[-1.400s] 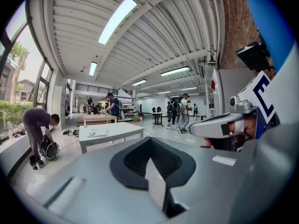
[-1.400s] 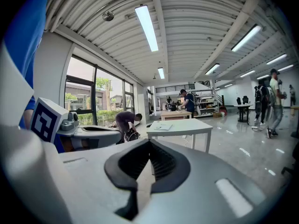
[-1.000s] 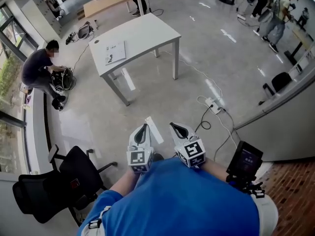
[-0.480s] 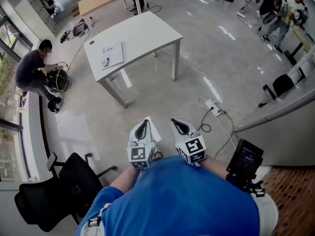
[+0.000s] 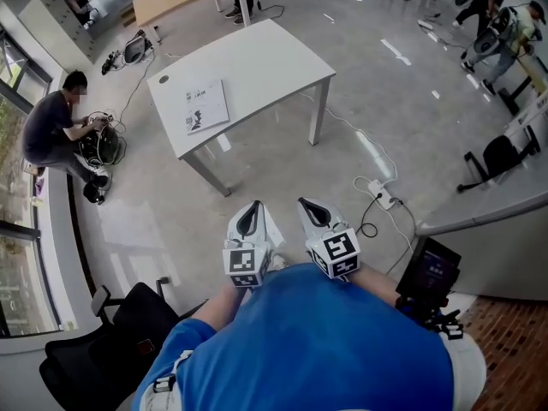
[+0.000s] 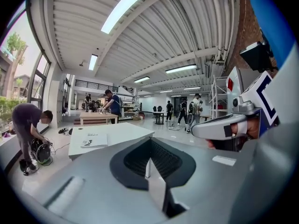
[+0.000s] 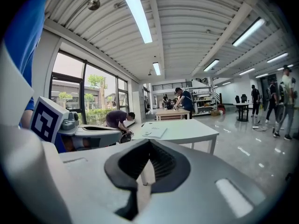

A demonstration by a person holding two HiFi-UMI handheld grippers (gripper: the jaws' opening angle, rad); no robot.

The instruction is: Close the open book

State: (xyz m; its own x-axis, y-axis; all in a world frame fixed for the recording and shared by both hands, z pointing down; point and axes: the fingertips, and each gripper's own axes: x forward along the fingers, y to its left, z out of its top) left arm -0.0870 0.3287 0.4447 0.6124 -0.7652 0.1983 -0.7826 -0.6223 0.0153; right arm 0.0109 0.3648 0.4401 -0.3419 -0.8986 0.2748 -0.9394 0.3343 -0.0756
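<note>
Shut fingers, book on the table
Left gripper and right gripper fingers press together, empty, well short of the table; the book lies near the table's left edge, where a blunt push could slide it off

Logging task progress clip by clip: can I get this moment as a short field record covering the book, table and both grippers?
book: lying flat near the left end of the table, untouched
white table: ahead of the person, well apart from both grippers
left gripper: shut, empty
right gripper: shut, empty, beside the left one
bystander: crouching over cables left of the table
</note>
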